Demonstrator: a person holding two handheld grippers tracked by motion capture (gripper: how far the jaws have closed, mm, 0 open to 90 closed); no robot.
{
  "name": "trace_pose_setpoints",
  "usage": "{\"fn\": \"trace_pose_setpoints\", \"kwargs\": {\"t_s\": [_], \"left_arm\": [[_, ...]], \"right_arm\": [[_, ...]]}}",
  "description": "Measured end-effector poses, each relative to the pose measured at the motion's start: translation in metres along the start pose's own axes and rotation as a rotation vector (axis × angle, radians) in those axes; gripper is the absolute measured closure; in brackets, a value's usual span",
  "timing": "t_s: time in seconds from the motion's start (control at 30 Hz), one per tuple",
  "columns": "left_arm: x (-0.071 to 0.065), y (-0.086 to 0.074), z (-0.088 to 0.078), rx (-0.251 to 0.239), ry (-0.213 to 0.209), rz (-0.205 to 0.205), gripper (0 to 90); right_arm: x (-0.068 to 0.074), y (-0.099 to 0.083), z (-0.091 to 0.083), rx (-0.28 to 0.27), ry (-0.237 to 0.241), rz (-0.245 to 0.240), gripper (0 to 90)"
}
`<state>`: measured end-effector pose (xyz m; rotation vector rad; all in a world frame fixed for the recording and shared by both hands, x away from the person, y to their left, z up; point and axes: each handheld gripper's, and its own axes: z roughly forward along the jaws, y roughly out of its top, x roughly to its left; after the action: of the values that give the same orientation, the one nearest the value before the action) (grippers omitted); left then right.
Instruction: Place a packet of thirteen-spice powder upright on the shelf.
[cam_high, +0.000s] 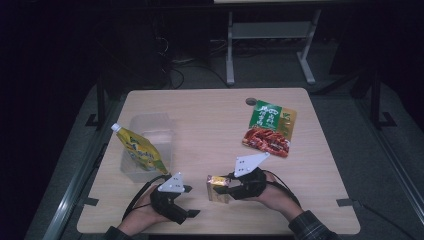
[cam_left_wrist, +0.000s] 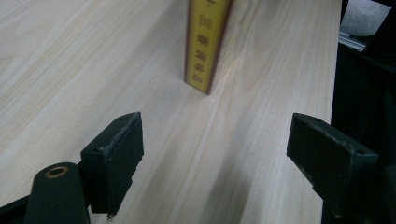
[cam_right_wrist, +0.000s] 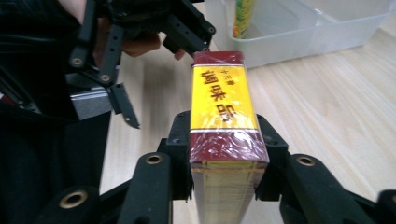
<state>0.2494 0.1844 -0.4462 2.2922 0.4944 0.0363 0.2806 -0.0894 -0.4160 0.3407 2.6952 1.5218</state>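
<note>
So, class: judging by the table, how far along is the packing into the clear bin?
Done: a yellow pouch already stands in the bin. In hand: the right gripper is clamped on the yellow box; the left gripper is open and holds nothing. Left: the box, and probably the green packet on the table, outside the bin.

Dark room, grey floor (cam_high: 280, 80), pale wooden table (cam_high: 210, 120).

overhead view, two close gripper views

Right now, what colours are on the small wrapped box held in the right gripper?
Yellow with dark red bands, clearest in the right gripper view.
</note>
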Motion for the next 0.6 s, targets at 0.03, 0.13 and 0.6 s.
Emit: {"fn": "trace_pose_setpoints", "kwargs": {"t_s": [0.03, 0.13, 0.6], "left_arm": [[0.0, 0.0, 0.0, -0.001, -0.001, -0.001, 18.1], [0.001, -0.002, 0.0, -0.002, -0.005, -0.007, 18.2], [0.0, -0.003, 0.001, -0.005, -0.002, 0.009, 18.3]], "right_arm": [[0.0, 0.0, 0.0, 0.002, -0.007, -0.005, 65.9], [0.0, 0.0, -0.001, 0.001, -0.017, -0.012, 66.1], [-0.012, 0.011, -0.011, -0.022, -0.041, -0.028, 66.3]]}}
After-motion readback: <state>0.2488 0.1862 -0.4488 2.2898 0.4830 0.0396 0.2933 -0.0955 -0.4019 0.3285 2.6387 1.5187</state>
